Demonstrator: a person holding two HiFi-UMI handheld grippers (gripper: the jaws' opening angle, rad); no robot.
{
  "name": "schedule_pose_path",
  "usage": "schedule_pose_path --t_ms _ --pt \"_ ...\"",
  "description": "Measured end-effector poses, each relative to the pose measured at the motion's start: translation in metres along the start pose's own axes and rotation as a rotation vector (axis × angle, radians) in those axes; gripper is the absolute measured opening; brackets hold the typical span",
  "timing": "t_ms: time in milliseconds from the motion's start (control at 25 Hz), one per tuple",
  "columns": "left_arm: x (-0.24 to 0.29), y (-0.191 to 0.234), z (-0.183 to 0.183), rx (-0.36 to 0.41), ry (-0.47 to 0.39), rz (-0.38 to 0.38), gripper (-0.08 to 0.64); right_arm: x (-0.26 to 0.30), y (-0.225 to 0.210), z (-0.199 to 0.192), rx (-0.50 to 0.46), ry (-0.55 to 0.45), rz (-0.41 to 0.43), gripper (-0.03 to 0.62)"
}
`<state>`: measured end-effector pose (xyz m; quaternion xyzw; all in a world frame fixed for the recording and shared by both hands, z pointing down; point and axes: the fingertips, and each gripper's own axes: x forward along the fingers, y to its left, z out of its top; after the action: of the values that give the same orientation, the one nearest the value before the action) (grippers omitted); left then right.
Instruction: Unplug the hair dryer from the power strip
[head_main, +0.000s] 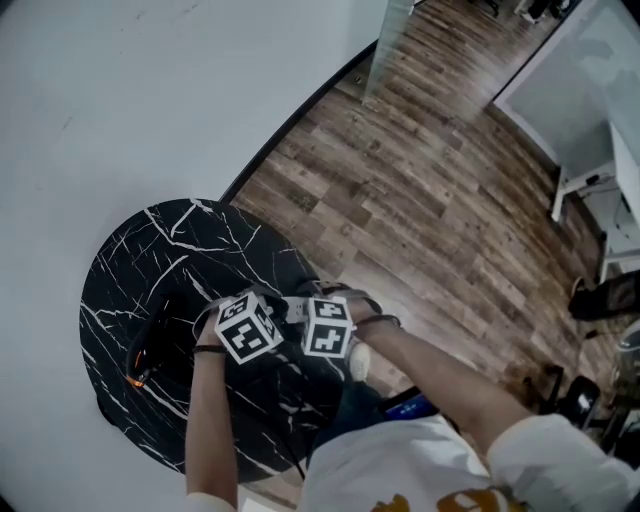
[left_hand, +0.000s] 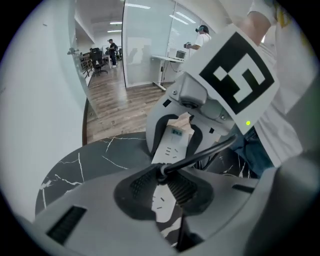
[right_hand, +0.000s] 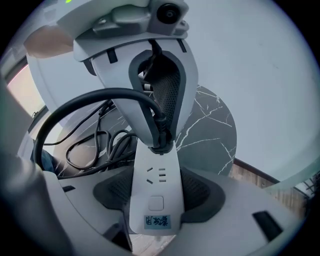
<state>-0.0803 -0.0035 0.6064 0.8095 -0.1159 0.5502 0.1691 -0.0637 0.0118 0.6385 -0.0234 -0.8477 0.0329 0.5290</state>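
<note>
A white power strip (right_hand: 156, 200) lies between my two grippers over the black marble table (head_main: 130, 260). My right gripper (right_hand: 157, 192) is shut on the strip's switch end, its pads against both long sides. My left gripper (left_hand: 162, 187) faces it and is shut on the black plug (left_hand: 161, 172), which sits in a socket of the strip (left_hand: 172, 147). From the plug (right_hand: 160, 139) a black cable (right_hand: 75, 107) arcs away. The dark hair dryer (head_main: 150, 350) lies on the table's left side, showing an orange spot. In the head view the marker cubes hide both sets of jaws.
Loose loops of black cable (right_hand: 95, 145) lie on the tabletop behind the strip. The round table stands against a white wall (head_main: 150, 90), with wood floor (head_main: 430, 180) to its right. Desks and people are far off across the office (left_hand: 107, 52).
</note>
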Motion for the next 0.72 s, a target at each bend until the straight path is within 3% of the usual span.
schedule_pose_path --t_ms 80,240,400,520,720 --pt "-0.0010 0.0012 0.0005 0.004 -0.007 0.025 0.055 0.0006 -0.0008 0.0000 0.010 0.004 -0.004 0.267" --pt "0.0000 0.0003 0.0000 0.045 0.000 0.155 0.055 0.0018 -0.0017 -0.0012 0.025 0.014 -0.018 0.267" --pt "0.0001 0.0009 -0.0006 -0.053 -0.013 0.053 0.055 0.0018 -0.0008 -0.0029 0.035 0.011 -0.021 0.267" --pt "-0.0010 0.0041 0.0024 -0.071 -0.011 0.016 0.057 0.0015 -0.0029 -0.0023 0.051 0.000 -0.030 0.267" --pt "-0.0011 0.0018 0.0003 0.010 0.013 0.181 0.057 0.0035 -0.0022 -0.0029 0.059 0.013 -0.039 0.267"
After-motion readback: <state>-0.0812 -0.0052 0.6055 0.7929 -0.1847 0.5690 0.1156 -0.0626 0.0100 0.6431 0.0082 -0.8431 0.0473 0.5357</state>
